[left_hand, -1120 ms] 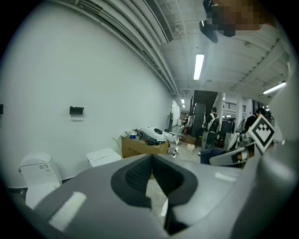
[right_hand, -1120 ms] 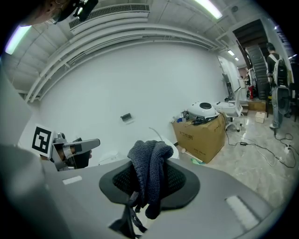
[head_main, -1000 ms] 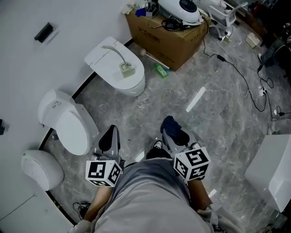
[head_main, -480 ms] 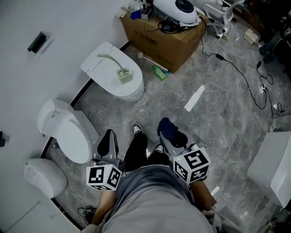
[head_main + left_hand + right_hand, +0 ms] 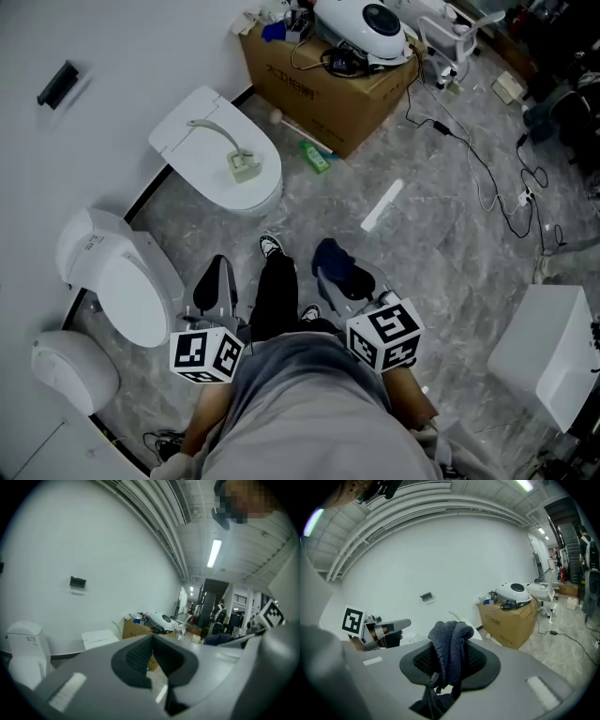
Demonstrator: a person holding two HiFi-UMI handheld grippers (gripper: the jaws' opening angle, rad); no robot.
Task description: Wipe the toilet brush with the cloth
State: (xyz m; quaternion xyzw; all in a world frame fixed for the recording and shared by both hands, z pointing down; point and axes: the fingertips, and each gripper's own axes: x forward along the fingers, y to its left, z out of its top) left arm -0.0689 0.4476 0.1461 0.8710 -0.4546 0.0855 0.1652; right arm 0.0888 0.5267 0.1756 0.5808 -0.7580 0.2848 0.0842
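Since a second ago, stepped forward: a dark trouser leg [image 5: 277, 298] and a black-and-white shoe [image 5: 270, 247] now out ahead between the two grippers, and the white toilet [image 5: 183, 136] slid toward the upper left of the head view.

Left gripper [image 5: 217, 277]: closed, pads pressed together at the tips with nothing between them, held low beside the leg.

Right gripper [image 5: 336, 283]: clamped on the dark blue cloth [image 5: 339, 267], bunched and knitted, standing up above the pads and hanging down below them in the right gripper view [image 5: 450, 644].

Toilet brush [image 5: 234, 155]: lying on the closed toilet lid, curved pale handle ending in a squarish head, well apart from both grippers and the cloth.

Past the toilet, against the wall, a cardboard box [image 5: 309, 80] with dark print on its side, too small to read. On top, a white rounded device [image 5: 361, 21] amid cables.

On each gripper, a cube of black-and-white square markers, no letters.
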